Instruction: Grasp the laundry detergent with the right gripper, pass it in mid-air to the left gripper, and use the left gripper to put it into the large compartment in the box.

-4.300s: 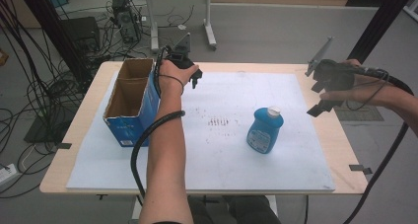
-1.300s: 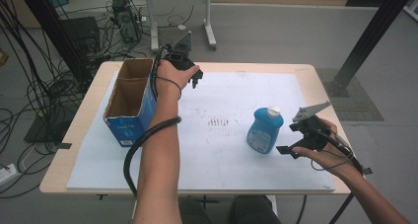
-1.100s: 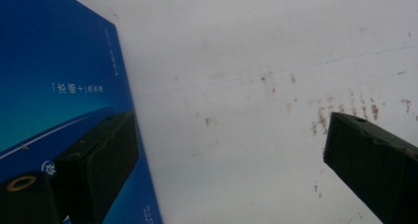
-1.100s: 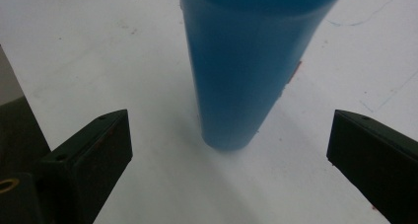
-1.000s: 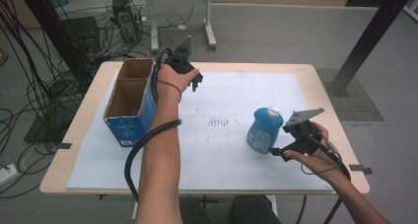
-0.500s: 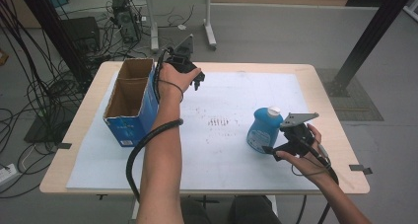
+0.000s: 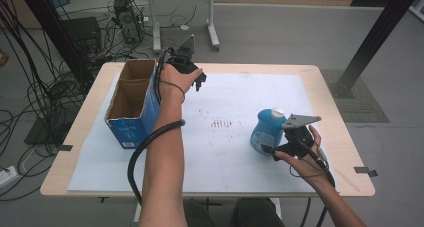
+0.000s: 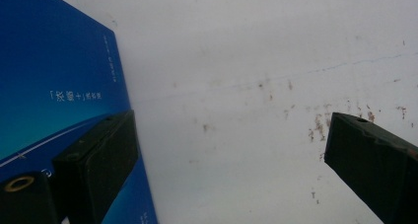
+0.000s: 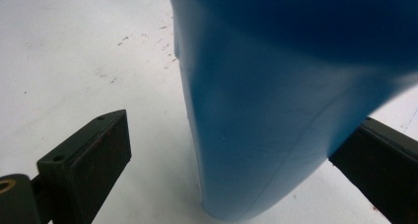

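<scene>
Straddling the blue bottle (image 7: 267, 129), right hand-held gripper (image 7: 280, 146) gapes.

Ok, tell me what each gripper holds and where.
Nothing held. The right gripper straddles the blue bottle low down, jaws open. The left gripper is open beside the box.

left tongs (image 7: 192, 74) jaws spread, forearm extended, right tongs (image 7: 280, 149) jaws wide

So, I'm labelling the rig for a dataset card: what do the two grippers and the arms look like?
Both are black handheld units. The left gripper and right gripper each end in two blocky black jaws with small screw holes. The right carries a grey three-cornered plate. A thick black cable loops along the left forearm. Both forearms are bare, without sleeves.
</scene>
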